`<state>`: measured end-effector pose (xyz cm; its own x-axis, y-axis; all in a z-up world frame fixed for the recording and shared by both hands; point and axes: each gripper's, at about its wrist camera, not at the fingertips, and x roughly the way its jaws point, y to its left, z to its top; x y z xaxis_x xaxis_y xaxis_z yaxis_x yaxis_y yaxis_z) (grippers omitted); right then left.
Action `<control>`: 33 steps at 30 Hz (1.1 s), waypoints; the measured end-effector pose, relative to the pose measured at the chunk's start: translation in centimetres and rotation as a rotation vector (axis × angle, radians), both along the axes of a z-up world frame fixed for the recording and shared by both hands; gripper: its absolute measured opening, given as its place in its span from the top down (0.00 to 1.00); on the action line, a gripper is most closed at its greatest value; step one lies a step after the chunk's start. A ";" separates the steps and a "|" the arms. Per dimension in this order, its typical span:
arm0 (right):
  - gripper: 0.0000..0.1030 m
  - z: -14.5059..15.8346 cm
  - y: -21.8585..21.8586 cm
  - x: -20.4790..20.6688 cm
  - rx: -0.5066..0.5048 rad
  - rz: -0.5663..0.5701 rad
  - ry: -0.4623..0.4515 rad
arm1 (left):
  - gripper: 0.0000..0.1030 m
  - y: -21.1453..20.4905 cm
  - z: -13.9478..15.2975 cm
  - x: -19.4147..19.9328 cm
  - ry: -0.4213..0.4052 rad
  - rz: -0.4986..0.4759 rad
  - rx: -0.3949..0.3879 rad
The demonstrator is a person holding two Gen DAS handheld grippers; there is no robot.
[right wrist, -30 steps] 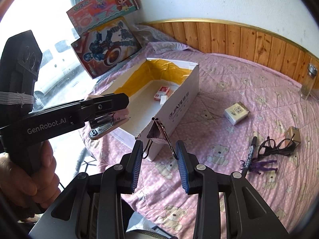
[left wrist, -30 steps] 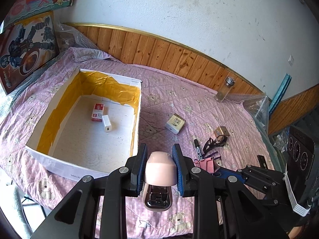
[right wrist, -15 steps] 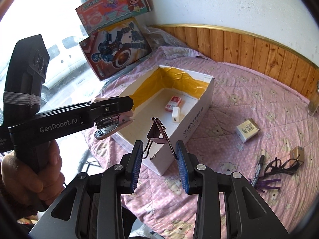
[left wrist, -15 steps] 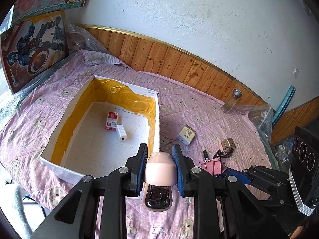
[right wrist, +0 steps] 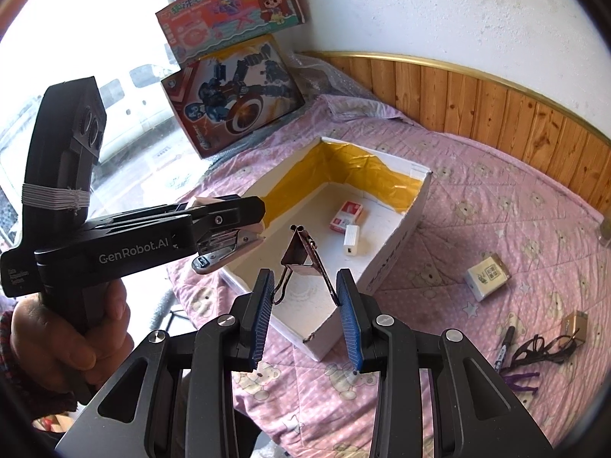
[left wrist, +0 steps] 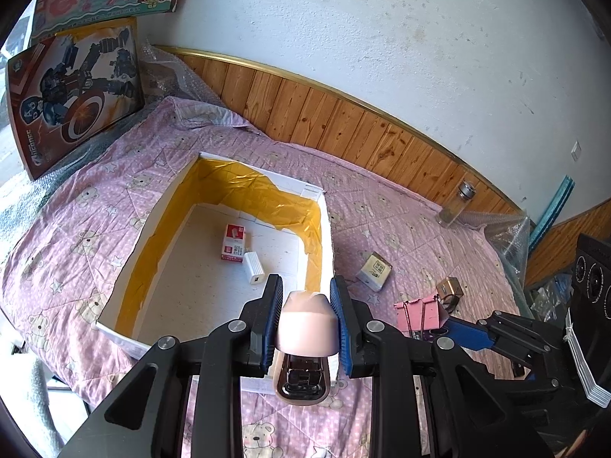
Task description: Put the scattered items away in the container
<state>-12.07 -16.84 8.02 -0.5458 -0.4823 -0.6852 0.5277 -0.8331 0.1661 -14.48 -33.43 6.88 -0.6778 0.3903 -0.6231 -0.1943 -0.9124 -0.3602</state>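
Pink stapler [left wrist: 306, 330] clamped in left gripper [left wrist: 306, 326]; binder clip [right wrist: 303, 257] pinched by wire handles in right gripper [right wrist: 305, 318], above white box [right wrist: 397, 236].

Pink stapler [left wrist: 307, 328] and binder clip [right wrist: 303, 257] above open white box [left wrist: 327, 229]

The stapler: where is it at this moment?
The stapler is clamped in the left gripper, held above the near edge of the white box.
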 end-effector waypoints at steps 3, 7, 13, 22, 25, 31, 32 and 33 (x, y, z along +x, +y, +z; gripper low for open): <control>0.66 0.0 -0.4 -0.6 0.001 0.008 -0.002 | 0.74 -0.5 -0.2 -0.6 -0.006 0.007 0.000; 0.66 -0.1 -1.1 -1.4 0.003 0.018 -0.007 | 0.74 -1.1 -0.4 -1.3 -0.013 0.013 -0.001; 0.66 -0.4 -2.0 -2.8 0.012 0.036 -0.016 | 0.74 -1.7 -0.9 -2.5 -0.026 0.024 -0.003; 0.66 -1.2 -3.3 -5.0 0.024 0.056 -0.035 | 0.74 -3.2 -2.1 -4.2 -0.049 0.048 -0.004; 0.66 -1.4 -3.7 -5.6 0.029 0.063 -0.040 | 0.74 -3.6 -2.6 -4.7 -0.057 0.056 -0.004; 0.66 -1.8 -4.4 -7.0 0.030 0.071 -0.053 | 0.74 -4.2 -3.5 -5.7 -0.075 0.062 -0.007; 0.66 -1.9 -4.5 -7.2 0.031 0.073 -0.054 | 0.74 -4.3 -3.7 -5.8 -0.079 0.062 -0.008; 0.66 -2.0 -4.6 -7.4 0.032 0.074 -0.055 | 0.74 -4.4 -3.9 -6.0 -0.082 0.062 -0.009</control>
